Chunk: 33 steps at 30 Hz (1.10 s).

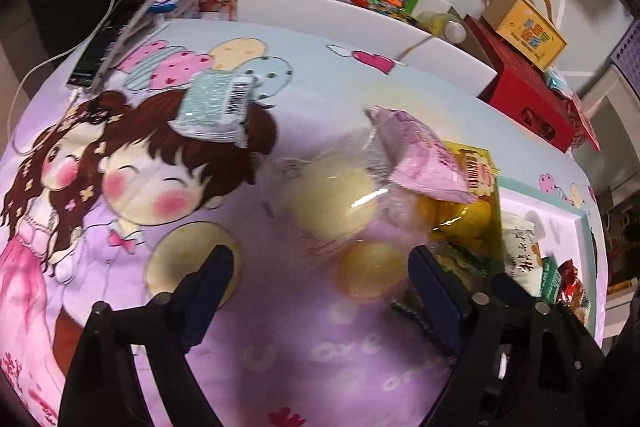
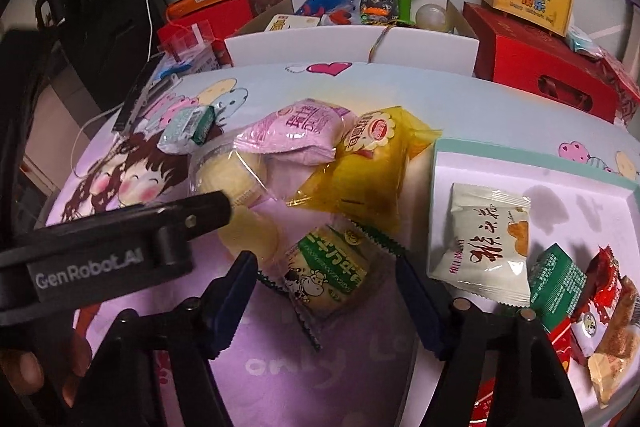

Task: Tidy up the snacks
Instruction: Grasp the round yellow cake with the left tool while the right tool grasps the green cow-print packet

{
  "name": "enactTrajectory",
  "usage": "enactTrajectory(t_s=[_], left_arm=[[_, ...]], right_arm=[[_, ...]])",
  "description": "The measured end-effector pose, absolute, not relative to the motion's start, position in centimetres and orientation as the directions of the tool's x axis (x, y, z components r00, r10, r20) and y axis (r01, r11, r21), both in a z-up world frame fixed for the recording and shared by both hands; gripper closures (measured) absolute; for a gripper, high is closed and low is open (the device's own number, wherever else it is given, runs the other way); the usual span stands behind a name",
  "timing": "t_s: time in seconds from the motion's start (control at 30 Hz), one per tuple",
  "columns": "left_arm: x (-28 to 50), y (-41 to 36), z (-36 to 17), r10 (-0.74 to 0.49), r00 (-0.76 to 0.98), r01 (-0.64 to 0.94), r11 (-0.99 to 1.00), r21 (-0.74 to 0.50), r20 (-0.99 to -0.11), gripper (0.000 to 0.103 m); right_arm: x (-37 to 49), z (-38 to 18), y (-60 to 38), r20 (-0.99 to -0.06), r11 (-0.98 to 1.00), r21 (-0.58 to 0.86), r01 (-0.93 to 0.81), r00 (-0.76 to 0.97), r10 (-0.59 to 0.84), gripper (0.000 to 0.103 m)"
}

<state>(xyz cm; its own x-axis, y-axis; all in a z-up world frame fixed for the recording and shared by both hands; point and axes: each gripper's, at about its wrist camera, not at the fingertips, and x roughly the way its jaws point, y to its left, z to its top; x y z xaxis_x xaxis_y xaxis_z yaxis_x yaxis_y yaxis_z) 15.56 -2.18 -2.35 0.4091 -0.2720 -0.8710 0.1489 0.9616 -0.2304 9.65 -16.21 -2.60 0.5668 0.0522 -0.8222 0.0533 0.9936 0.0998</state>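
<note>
Snacks lie on a cartoon-print cloth. My left gripper (image 1: 320, 287) is open and empty, just in front of a clear bag of pale round cakes (image 1: 332, 203), which also shows in the right wrist view (image 2: 232, 175). A pink packet (image 1: 424, 159) (image 2: 300, 131) and a yellow packet (image 1: 468, 203) (image 2: 372, 167) lie behind. My right gripper (image 2: 326, 291) is open, its jaws either side of a green-and-white milk snack packet (image 2: 324, 271). A small mint packet (image 1: 216, 103) (image 2: 186, 127) lies apart at the left.
A shallow teal-rimmed tray (image 2: 440, 163) at the right holds a white packet (image 2: 488, 247), a green packet (image 2: 556, 279) and red packets (image 2: 604, 275). Red boxes (image 2: 540, 63), a white box (image 2: 348, 43) of toys and cables crowd the back edge. The left gripper's body (image 2: 112, 247) crosses the right view.
</note>
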Motion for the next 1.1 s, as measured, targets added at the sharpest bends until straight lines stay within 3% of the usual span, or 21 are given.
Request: enactTrajectory(t_s=[0.93,1.1], left_arm=[[16.7,-3.7,-5.5,-0.219,0.355,0.137,0.974,-0.181,-0.909,0.021],[16.5,-2.9,-5.5,-0.214,0.354,0.124,0.976,-0.181,-0.911,0.03]], right_arm=[[10.9,-3.9,-15.8,-0.837,0.996,0.09,0.029,0.544,0.06,0.032],[10.6,-3.9,-15.2,-0.842,0.996,0.087,0.005,0.534,0.071,0.032]])
